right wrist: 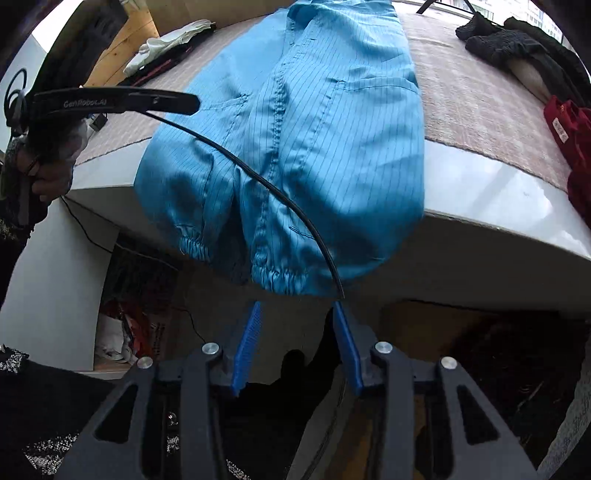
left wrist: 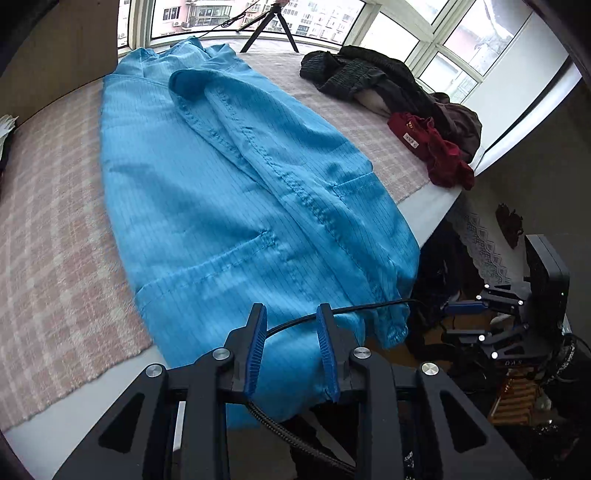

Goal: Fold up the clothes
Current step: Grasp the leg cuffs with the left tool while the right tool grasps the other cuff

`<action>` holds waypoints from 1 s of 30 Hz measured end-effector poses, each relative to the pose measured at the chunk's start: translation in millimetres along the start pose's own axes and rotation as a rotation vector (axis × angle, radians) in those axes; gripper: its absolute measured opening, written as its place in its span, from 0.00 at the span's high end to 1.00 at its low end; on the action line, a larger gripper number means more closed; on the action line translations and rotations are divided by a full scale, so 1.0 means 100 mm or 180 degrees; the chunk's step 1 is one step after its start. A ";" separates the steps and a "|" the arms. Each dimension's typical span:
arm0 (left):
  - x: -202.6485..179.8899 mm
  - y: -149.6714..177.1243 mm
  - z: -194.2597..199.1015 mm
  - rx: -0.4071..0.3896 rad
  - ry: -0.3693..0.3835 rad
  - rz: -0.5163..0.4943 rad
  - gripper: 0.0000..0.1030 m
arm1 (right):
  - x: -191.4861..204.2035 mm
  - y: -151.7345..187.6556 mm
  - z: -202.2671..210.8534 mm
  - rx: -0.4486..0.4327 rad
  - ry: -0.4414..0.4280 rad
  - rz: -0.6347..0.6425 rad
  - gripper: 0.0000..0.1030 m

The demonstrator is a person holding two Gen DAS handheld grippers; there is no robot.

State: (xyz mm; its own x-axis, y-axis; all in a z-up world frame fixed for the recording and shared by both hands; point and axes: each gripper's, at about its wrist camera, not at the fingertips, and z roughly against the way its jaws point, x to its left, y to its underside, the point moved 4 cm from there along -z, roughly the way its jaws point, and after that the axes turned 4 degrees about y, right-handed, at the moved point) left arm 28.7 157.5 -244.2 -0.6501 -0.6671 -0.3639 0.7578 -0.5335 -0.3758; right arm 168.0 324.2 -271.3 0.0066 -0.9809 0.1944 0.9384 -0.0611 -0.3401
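Bright room, windows along far wall, black tripod (left wrist: 266, 27) on the sill. White worktop (right wrist: 491, 184) covered by pink-and-white checked woven cloth (left wrist: 55, 221).

Blue pinstriped work coat with patch pockets (left wrist: 221, 177) spread lengthwise on the cloth, collar at far end by the window, both sleeves folded in along the front. Near end draped over the worktop's near edge; two elastic cuffs (right wrist: 280, 277) hanging below it.

Pile of black knitted and dark garments (left wrist: 369, 74) at far right. Crumpled dark red garment with white label (left wrist: 432, 147) just nearer, at the right edge. White and dark folded items (right wrist: 166, 44) at far left.

Left hand-held gripper (left wrist: 291, 339): blue ribbed fingers (left wrist: 256, 347) spread apart over the coat's near hem; contact with fabric cannot be told. Thin black cable (right wrist: 258, 177) arcing across the coat's near end.

Right hand-held gripper (right wrist: 297, 343): spread wide, nothing between fingers, below and clear of the hanging cuffs. Person's hand (right wrist: 48, 177) at left in right wrist view.
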 end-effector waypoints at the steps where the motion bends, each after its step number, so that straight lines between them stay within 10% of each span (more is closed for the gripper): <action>1: 0.03 0.10 0.01 0.0000 -0.0008 0.0051 0.73 | -0.12 0.03 0.09 -0.0101 -0.0041 -0.0208 0.61; 5: 0.16 0.50 0.07 0.0001 -0.0040 0.0257 0.71 | -0.52 -0.02 0.12 -0.0304 -0.0087 -0.0785 0.61; 13: 0.40 1.26 0.16 0.0005 -0.0104 0.0646 0.69 | -0.54 -0.46 -0.51 -0.0116 -0.0186 -0.0578 0.49; 25: 0.43 0.98 -0.22 0.0096 0.0193 0.0877 0.58 | -0.48 -0.71 -0.81 0.0104 -0.0440 -0.0406 0.45; 28: 0.39 0.96 -0.25 0.0115 0.0219 0.0844 0.62 | -0.47 -0.74 -0.87 0.0173 -0.0637 -0.0406 0.45; 30: 0.38 0.95 -0.28 0.0185 0.0212 0.0849 0.82 | -0.45 -0.77 -0.91 0.0195 -0.0714 -0.0375 0.45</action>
State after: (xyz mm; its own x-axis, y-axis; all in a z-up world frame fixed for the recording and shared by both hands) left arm 74.1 96.0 -317.2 -0.4280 -0.7533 -0.4993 0.9033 -0.3738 -0.2105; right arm 64.2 356.4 -337.5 -0.0339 -0.9018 0.4309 0.9563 -0.1545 -0.2481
